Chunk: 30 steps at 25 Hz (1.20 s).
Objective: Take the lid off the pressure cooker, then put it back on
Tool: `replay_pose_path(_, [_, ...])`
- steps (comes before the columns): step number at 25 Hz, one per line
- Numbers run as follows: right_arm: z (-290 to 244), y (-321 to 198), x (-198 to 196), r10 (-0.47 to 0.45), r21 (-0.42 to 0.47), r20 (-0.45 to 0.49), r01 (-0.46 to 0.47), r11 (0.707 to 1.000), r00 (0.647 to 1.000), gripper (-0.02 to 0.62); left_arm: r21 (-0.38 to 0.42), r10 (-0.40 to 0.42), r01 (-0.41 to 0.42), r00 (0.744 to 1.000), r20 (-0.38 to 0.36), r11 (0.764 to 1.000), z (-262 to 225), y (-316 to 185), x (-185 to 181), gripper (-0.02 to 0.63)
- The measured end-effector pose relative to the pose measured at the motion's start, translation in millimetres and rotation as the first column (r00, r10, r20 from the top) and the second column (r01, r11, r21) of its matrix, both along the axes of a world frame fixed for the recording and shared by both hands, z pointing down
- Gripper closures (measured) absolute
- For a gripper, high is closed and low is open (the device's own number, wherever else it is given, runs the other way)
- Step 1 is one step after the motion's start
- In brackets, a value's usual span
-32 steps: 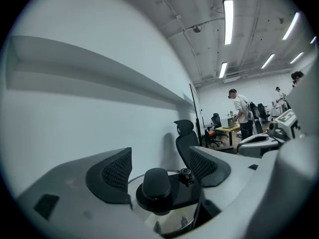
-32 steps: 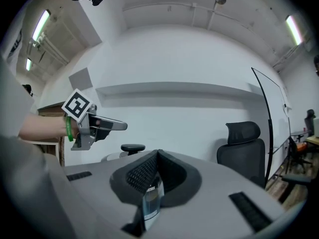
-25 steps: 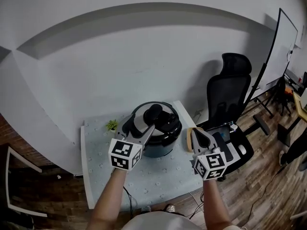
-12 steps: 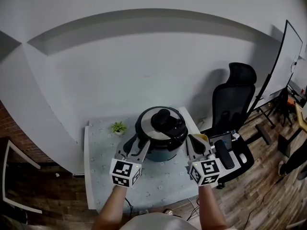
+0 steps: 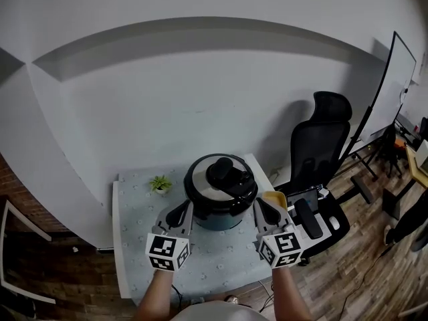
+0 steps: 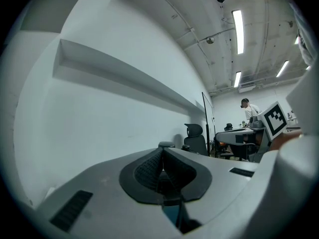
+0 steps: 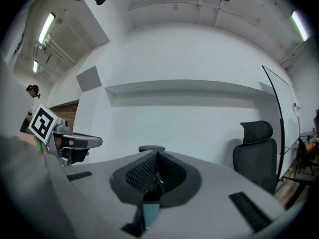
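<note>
Left gripper point(image 5: 186, 209): clenched, jaws pressed together with nothing between them. A second ago they stood spread wide against the left flank of the cooker point(image 5: 221, 214); they have just been closing, and the gripper now sits drawn back toward the person, tips just short of the cooker's near left side and not touching it.

Right gripper point(image 5: 261, 206): clenched, jaws together and empty, as before. It also sits slightly nearer the person than a second ago, its tips close to the cooker's near right side without contact.

Cooker: upright on the counter point(image 5: 134, 246), toward the far edge, between the two grippers. Its position on the counter is unchanged.

Lid point(image 5: 204, 182): seated on the cooker, black knob point(image 5: 226, 172) on top. It was on in the earlier frames as well.

Plant point(image 5: 159, 184): small and green, on the counter just left of the cooker, not moved.

Chair point(image 5: 321, 146): black office chair, on the wood floor right of the counter. It sits differently in frame only because the head view has shifted.
</note>
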State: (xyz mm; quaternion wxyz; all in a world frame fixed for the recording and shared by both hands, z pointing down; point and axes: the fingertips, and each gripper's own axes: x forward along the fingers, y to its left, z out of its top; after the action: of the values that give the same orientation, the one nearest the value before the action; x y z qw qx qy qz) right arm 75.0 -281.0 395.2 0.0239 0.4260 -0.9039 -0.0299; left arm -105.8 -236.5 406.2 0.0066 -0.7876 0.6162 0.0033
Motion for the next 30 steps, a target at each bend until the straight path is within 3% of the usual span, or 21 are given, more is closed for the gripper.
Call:
replay_pose_path(19, [3.4,6.0,-1.8,-0.012,-0.002,-0.01,0.012,1.0,1.0,0.595,-0.043,0.054,-0.054,0.999,-0.007,0.998,9.8,-4.8,13.1,0.589])
replay_pose_path(30, [2.5,2.3,2.8,-0.001,-0.006,-0.015,0.0,1.0,1.0,0.595,-0.052,0.044,-0.044,0.999,-0.004,0.998,12.3,-10.8,10.1,0.589])
